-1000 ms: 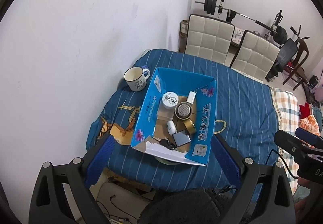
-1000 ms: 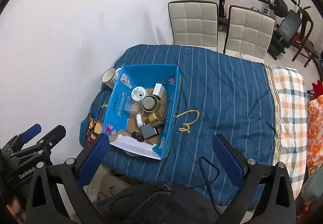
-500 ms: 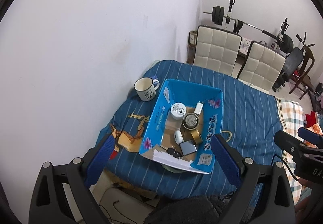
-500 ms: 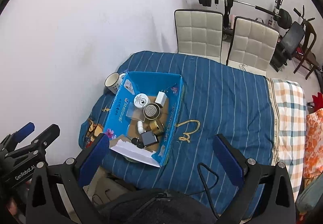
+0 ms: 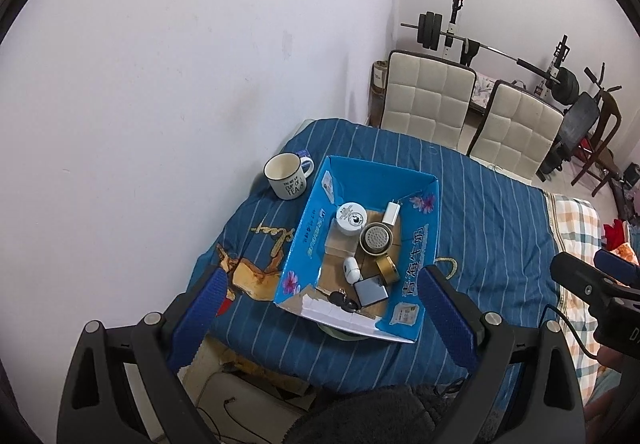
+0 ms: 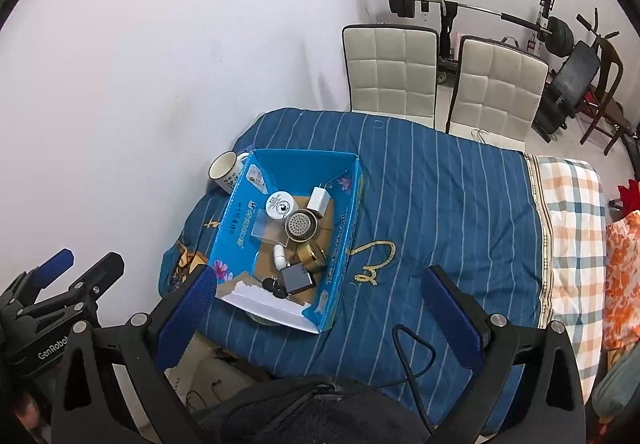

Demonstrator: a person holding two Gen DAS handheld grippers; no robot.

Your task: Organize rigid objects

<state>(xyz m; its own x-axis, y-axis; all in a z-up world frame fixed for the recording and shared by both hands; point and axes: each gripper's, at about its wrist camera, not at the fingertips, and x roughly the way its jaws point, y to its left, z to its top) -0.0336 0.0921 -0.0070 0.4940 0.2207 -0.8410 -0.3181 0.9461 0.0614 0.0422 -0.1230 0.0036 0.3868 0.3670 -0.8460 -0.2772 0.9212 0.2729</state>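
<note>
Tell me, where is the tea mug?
In the left wrist view the mug stands upright on the blue cloth by the wall, just outside the blue box's far left corner.

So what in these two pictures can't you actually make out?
- Greenish thing under the blue box: left wrist view, box hides most of it.
- Mug: right wrist view, box wall covers its side and print.
- Black keys: too small in either view.
- Below the table's near edge: dark fuzzy shape blocks it in both views.
</note>
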